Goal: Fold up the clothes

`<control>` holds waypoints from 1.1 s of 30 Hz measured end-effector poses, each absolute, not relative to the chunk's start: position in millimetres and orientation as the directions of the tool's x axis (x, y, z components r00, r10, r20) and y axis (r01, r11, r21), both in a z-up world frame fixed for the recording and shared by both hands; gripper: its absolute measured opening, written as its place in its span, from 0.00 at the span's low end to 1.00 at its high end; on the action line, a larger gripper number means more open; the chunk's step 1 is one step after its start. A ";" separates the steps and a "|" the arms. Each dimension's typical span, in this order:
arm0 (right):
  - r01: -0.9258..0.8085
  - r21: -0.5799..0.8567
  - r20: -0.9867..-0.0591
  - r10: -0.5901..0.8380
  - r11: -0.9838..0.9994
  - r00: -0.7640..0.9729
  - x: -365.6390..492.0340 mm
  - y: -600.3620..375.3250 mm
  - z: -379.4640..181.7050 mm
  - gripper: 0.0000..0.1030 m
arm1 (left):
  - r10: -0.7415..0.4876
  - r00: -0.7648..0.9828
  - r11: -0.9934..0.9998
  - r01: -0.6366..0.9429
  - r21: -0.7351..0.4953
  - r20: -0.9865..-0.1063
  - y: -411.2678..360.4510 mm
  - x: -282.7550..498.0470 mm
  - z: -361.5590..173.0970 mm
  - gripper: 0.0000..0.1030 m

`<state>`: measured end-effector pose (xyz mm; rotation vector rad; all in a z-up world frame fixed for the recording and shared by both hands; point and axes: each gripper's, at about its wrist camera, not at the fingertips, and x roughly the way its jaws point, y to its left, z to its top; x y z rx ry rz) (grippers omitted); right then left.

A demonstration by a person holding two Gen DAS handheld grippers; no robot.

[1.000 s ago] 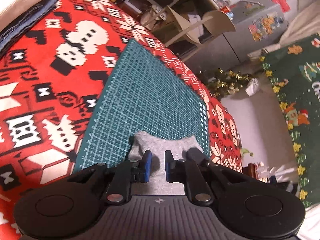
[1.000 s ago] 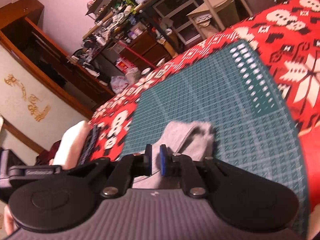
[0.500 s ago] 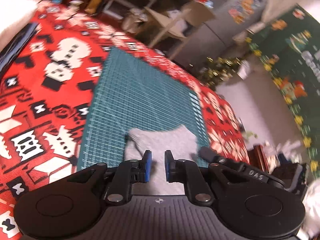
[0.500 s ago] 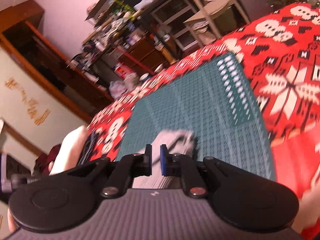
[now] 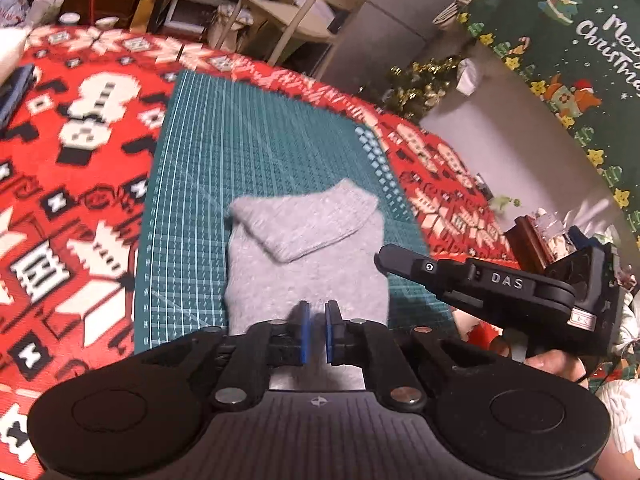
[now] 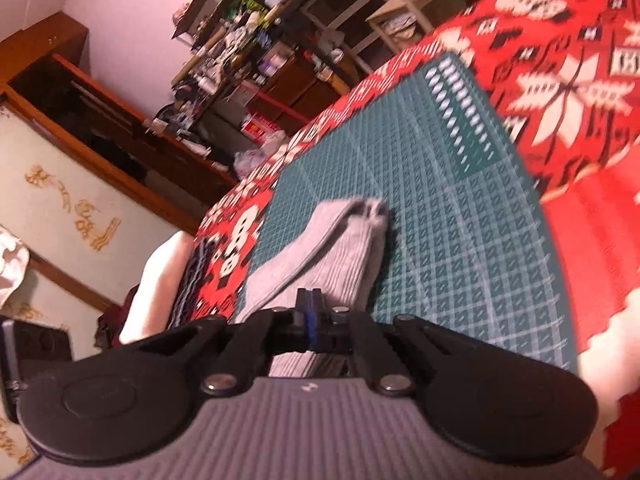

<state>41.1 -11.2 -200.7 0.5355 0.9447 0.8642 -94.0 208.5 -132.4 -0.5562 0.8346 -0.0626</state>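
A grey garment (image 5: pixel 308 256) lies folded into a small rectangle on the green cutting mat (image 5: pixel 240 152), its top flap turned down at an angle. My left gripper (image 5: pixel 317 330) hovers over the garment's near edge, its blue pads a narrow gap apart with nothing pinched between them. My right gripper (image 5: pixel 383 259) comes in from the right, its tip at the garment's right edge. In the right wrist view the right gripper (image 6: pixel 310 318) has its pads pressed together, with the grey garment (image 6: pixel 320 256) stretching away from it on the mat (image 6: pixel 460 200).
A red patterned tablecloth (image 5: pixel 80 160) covers the table around the mat. A stack of white and dark folded cloth (image 6: pixel 160 292) sits beyond the mat's left side. A chair (image 5: pixel 304 12) and cluttered shelves (image 6: pixel 248 32) stand past the far edge. A hand (image 5: pixel 556 360) holds the right gripper.
Both grippers have drawn back from the garment, so more of it shows. The right gripper's pads went from a narrow gap to shut. The left gap has narrowed.
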 end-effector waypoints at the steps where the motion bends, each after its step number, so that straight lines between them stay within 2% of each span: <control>1: -0.393 0.731 -0.467 0.828 0.558 0.310 42.3 -13.4 -197.8 0.02 | -0.270 0.689 0.854 -0.152 -0.498 -0.673 208.1 -93.3 -128.9 0.07; 4: -0.403 0.760 -0.434 0.860 0.510 0.270 40.8 -11.5 -192.9 0.02 | -0.295 0.704 0.837 -0.136 -0.530 -0.646 207.5 -84.2 -127.9 0.07; 7: -0.421 0.758 -0.448 0.866 0.499 0.220 36.3 3.2 -196.0 0.02 | -0.280 0.674 0.849 -0.158 -0.504 -0.683 203.0 -72.4 -140.2 0.07; 9: -0.408 0.747 -0.478 0.850 0.525 0.219 36.7 6.3 -207.1 0.00 | -0.262 0.666 0.862 -0.164 -0.480 -0.698 201.7 -71.6 -150.8 0.07; 12: -0.362 0.792 -0.442 0.871 0.491 0.214 43.0 -4.2 -219.2 0.00 | -0.282 0.669 0.833 -0.185 -0.522 -0.687 210.2 -76.5 -154.4 0.05; 20: -0.379 0.757 -0.466 0.847 0.532 0.257 40.5 -16.8 -211.5 0.00 | -0.263 0.665 0.844 -0.193 -0.501 -0.699 216.9 -95.9 -147.9 0.03; 23: -0.372 0.758 -0.465 0.843 0.536 0.270 36.3 -21.6 -201.8 0.00 | -0.277 0.686 0.847 -0.156 -0.509 -0.672 214.7 -103.1 -136.4 0.02; 26: -0.388 0.777 -0.441 0.868 0.497 0.229 27.3 -15.5 -194.8 0.00 | -0.343 0.697 0.838 -0.076 -0.541 -0.630 206.9 -105.3 -128.0 0.03; 30: -0.385 0.779 -0.468 0.867 0.495 0.170 13.4 -3.8 -201.9 0.01 | -0.341 0.650 0.859 -0.078 -0.507 -0.679 196.1 -100.9 -140.2 0.03; 33: -0.355 0.787 -0.472 0.863 0.504 0.180 14.0 -13.0 -214.5 0.00 | -0.355 0.634 0.845 -0.097 -0.526 -0.687 202.2 -108.9 -153.4 0.03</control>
